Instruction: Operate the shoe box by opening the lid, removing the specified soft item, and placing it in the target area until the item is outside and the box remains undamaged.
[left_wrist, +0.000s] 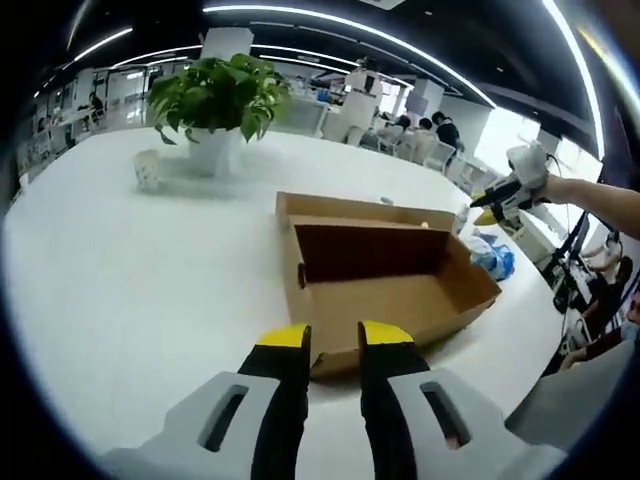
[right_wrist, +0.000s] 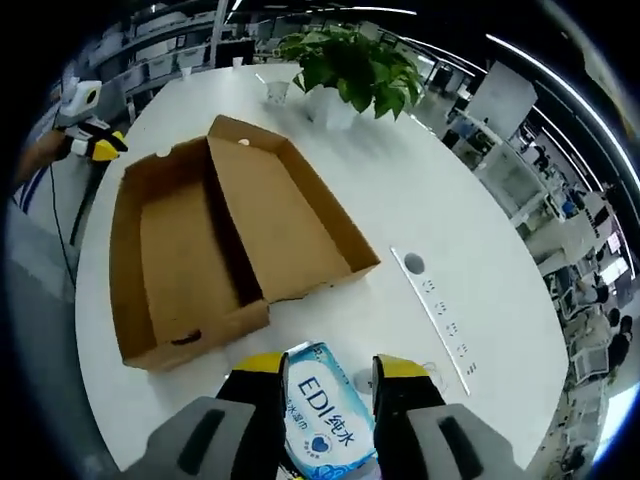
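Observation:
The brown cardboard shoe box (left_wrist: 400, 290) (right_wrist: 190, 260) stands open on the white table, its inside bare. Its lid (left_wrist: 350, 210) (right_wrist: 285, 220) lies folded back flat beside it. My left gripper (left_wrist: 335, 335) hovers just short of the box's near wall, its jaws a little apart with nothing between them. It also shows at the table's far edge (right_wrist: 95, 140). My right gripper (right_wrist: 330, 375) is shut on a soft blue-and-white tissue pack (right_wrist: 325, 415) (left_wrist: 495, 258), outside the box by its corner. A hand holds that right gripper (left_wrist: 510, 190) beyond the box.
A potted green plant (left_wrist: 215, 95) (right_wrist: 350, 65) and a small cup (left_wrist: 148, 170) (right_wrist: 278, 92) stand at the table's far side. A cable-port strip (right_wrist: 440, 310) is set into the tabletop (right_wrist: 420, 190). People sit at desks (left_wrist: 435, 130) behind.

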